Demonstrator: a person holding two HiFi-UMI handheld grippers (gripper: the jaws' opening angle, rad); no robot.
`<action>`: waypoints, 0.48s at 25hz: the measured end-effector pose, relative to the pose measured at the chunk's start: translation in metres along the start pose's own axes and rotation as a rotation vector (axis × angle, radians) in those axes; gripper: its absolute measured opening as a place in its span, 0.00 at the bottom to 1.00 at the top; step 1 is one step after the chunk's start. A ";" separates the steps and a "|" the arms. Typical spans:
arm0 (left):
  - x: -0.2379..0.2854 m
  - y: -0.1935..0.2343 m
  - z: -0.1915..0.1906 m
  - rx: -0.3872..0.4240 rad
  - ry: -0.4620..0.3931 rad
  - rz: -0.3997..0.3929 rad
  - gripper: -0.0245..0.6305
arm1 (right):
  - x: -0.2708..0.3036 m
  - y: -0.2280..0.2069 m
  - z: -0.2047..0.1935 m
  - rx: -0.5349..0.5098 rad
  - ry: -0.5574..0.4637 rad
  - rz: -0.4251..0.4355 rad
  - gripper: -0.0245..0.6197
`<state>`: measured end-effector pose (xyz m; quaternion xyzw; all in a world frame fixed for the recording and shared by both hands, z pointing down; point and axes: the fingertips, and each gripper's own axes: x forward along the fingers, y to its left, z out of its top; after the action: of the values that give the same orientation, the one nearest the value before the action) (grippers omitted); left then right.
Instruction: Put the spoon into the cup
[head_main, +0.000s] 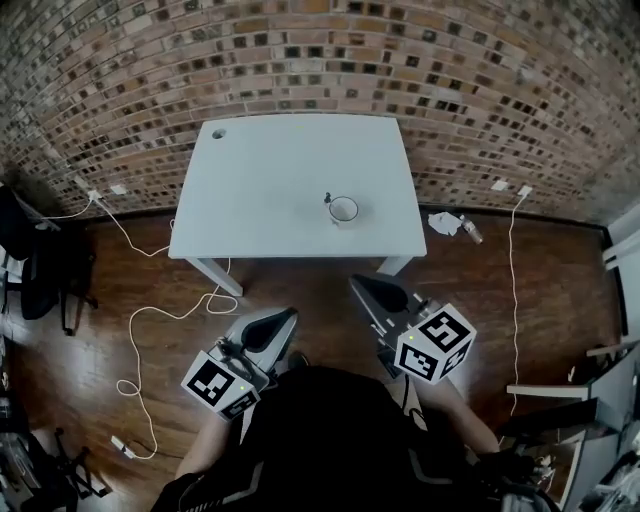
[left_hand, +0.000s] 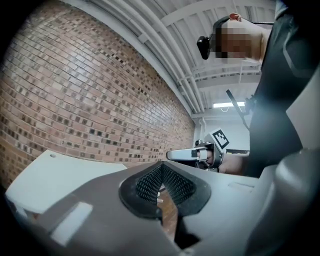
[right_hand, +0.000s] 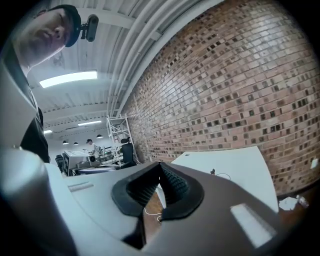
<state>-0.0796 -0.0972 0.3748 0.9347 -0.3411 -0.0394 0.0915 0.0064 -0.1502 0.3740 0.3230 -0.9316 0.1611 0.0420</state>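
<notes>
White cup (head_main: 344, 210) upright on worktop (head_main: 260, 180), right of centre; small dark spoon (head_main: 327, 198) at left rim, inside or beside unclear.

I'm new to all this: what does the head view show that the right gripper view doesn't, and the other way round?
Only the head view: the left gripper, the white cup clear enough to recognise, and white cables on the wooden floor. Only the right gripper view: ceiling lights, a scaffold in a far work area, and the wearer's head camera. Both: the white table, the brick wall, the right gripper with jaws shut, and crumpled paper.
</notes>
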 end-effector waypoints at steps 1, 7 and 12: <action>-0.002 -0.007 0.001 -0.010 -0.001 0.017 0.05 | -0.009 0.002 0.000 0.000 0.000 0.008 0.05; -0.015 -0.058 0.012 -0.135 -0.022 0.125 0.05 | -0.075 0.030 -0.007 0.015 -0.021 0.123 0.05; -0.035 -0.095 0.002 -0.090 0.034 0.266 0.05 | -0.112 0.034 -0.041 0.119 -0.027 0.179 0.05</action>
<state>-0.0464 -0.0038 0.3547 0.8767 -0.4585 -0.0262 0.1435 0.0724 -0.0457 0.3826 0.2424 -0.9461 0.2149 -0.0042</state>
